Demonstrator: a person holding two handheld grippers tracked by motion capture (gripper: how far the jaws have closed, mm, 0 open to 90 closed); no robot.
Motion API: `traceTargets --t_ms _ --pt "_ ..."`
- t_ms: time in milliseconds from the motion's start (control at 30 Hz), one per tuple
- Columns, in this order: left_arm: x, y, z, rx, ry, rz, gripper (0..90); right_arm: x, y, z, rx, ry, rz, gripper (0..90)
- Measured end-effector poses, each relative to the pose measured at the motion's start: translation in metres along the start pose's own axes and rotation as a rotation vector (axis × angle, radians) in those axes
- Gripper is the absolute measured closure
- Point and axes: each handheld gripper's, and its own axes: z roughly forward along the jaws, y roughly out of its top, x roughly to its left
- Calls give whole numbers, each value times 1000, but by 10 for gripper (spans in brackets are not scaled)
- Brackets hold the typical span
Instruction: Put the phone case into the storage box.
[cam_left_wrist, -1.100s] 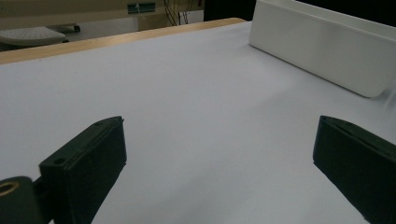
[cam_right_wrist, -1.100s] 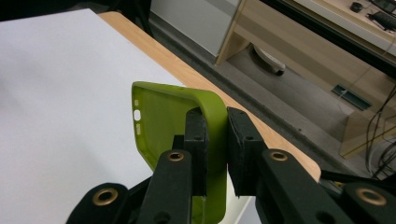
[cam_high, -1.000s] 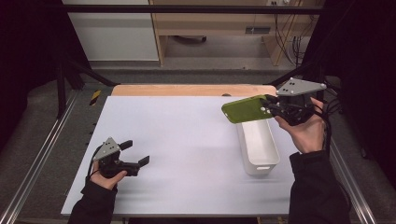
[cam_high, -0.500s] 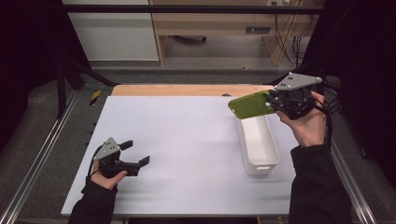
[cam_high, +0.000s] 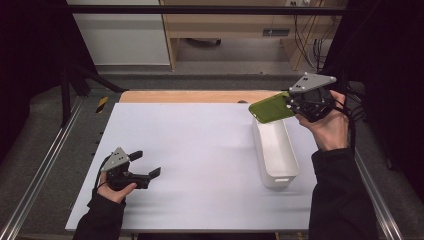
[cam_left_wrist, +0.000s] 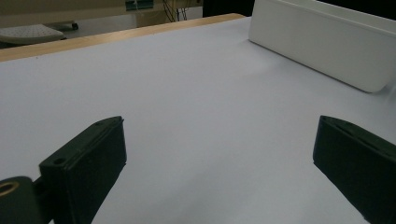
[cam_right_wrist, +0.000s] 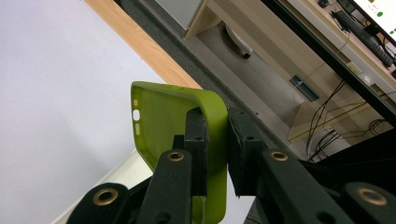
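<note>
High view: the right tongs (cam_high: 295, 106), held up in the person's right hand (cam_high: 327, 127), are clamped on one edge of a green phone case (cam_high: 271, 108). The case hangs in the air, clear of the table (cam_high: 200, 145), above the far end of a white bin (cam_high: 276, 150) that stands on the table's right part; case and bin do not touch. The case sticks out from the tongs toward the table's middle, roughly level. Right gripper view: the right tongs (cam_right_wrist: 215, 140) pinch the case's side wall (cam_right_wrist: 212, 116) between both pads, one pad inside the shell and one outside; the hollow inner face of the case (cam_right_wrist: 161, 121) is turned to the camera, and small cut-outs show on its far wall. High view: the left tongs (cam_high: 147, 163) rest low over the near left part of the table, in the left hand (cam_high: 115, 187), well apart from the bin. Left gripper view: the left tongs (cam_left_wrist: 219, 154) stand wide apart with nothing but bare table between the jaws; the bin (cam_left_wrist: 322, 46) lies farther off, at upper right.
</note>
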Motion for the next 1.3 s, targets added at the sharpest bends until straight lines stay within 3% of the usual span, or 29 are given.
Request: traceTargets --t_ms 700,1033,1300 --pt "0 -1 2 9 -5 15 25 -11 4 16 81 -45 -120 798" --pt "0 -1 2 11 -5 17 25 -11 10 25 131 -34 -187 798" --pt "0 -1 3 15 -7 19 25 -10 10 34 166 -9 -273 798"
